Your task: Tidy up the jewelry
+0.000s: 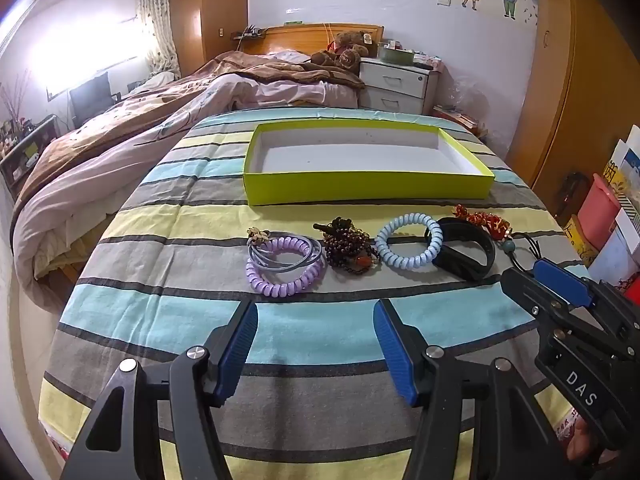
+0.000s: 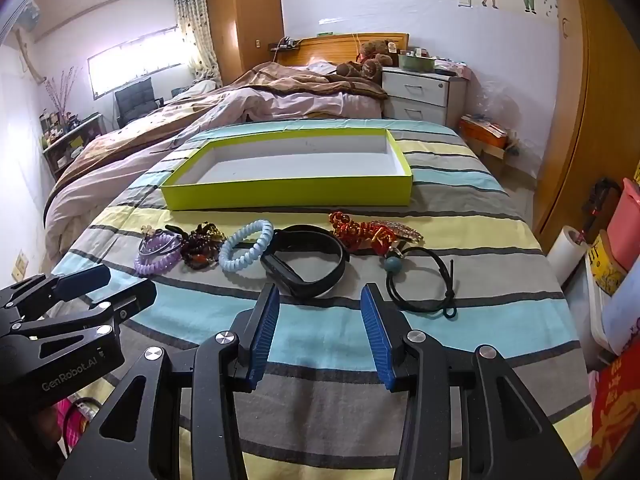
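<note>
Cardboard box (image 1: 360, 190), green, empty, beyond a row of bracelets and hair ties awaiting sorting. Left gripper (image 1: 316, 340) and right gripper (image 2: 320, 328) spread wide, holding nothing; black band (image 2: 304, 268) just ahead of right fingertips (image 2: 266, 320).

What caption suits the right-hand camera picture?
Open right gripper hovers before a black wristband, empty green tray behind.

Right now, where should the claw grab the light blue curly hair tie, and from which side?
Grab the near arc of the light blue spiral hair tie. It lies flat on the striped cloth, an open ring, so come down from above with one finger inside the hole and one outside. Its right edge overlaps the black wristband, so stay on the free near-left part. The left claw is open and closest.
</note>
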Motion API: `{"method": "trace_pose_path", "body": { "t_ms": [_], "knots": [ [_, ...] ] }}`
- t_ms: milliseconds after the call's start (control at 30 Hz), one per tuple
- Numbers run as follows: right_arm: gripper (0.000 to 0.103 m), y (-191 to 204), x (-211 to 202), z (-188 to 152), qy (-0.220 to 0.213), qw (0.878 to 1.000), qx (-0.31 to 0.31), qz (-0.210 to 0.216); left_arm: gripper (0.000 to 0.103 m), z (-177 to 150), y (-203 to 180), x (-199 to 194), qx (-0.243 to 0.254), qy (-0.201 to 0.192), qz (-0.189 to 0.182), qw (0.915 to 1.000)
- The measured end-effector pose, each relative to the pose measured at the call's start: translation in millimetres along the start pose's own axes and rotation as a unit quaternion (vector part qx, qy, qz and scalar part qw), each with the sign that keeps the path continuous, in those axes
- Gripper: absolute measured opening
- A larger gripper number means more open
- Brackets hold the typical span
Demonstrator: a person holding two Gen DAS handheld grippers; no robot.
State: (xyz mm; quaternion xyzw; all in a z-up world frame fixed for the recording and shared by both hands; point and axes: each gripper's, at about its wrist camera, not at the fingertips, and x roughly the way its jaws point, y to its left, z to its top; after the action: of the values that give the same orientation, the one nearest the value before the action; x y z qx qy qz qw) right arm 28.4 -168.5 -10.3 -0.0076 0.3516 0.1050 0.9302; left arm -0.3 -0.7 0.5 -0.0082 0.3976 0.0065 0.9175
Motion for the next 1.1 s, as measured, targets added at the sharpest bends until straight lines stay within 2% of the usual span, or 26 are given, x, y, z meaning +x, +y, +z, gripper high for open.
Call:
{"method": "trace_pose_path", "body": {
  "t_ms": [33, 300, 500, 567, 1100],
  "knots": [
    [0.043, 0, 0, 0, 0.001, 1.0, 0.0, -0.001, 0.06, -1, 0, -1, -0.001, -0.011, 0.0, 0.9999],
    [0.043, 2, 0, 1, 0.0, 1.0, -0.003, -0.005, 0.06, -3, -4, -6, -0.004, -0.013, 0.009, 0.9999],
    [0.043, 2, -2, 2, -0.001, 1.0, -0.004, -0.004, 0.06, -15, -16, -17, 0.002, -0.018, 0.02, 0.9996],
    [0.043, 2, -3, 1, -0.002, 1.0, -0.005, -0.004, 0.06, 3, 0, -6, -0.001, -0.009, 0.015, 0.9998],
    [0.043, 6, -5, 2, -0.003, 1.0, -0.003, -0.005, 0.06, 0, 0, -7, -0.004, -0.008, 0.011, 0.9999]
  ]
}}
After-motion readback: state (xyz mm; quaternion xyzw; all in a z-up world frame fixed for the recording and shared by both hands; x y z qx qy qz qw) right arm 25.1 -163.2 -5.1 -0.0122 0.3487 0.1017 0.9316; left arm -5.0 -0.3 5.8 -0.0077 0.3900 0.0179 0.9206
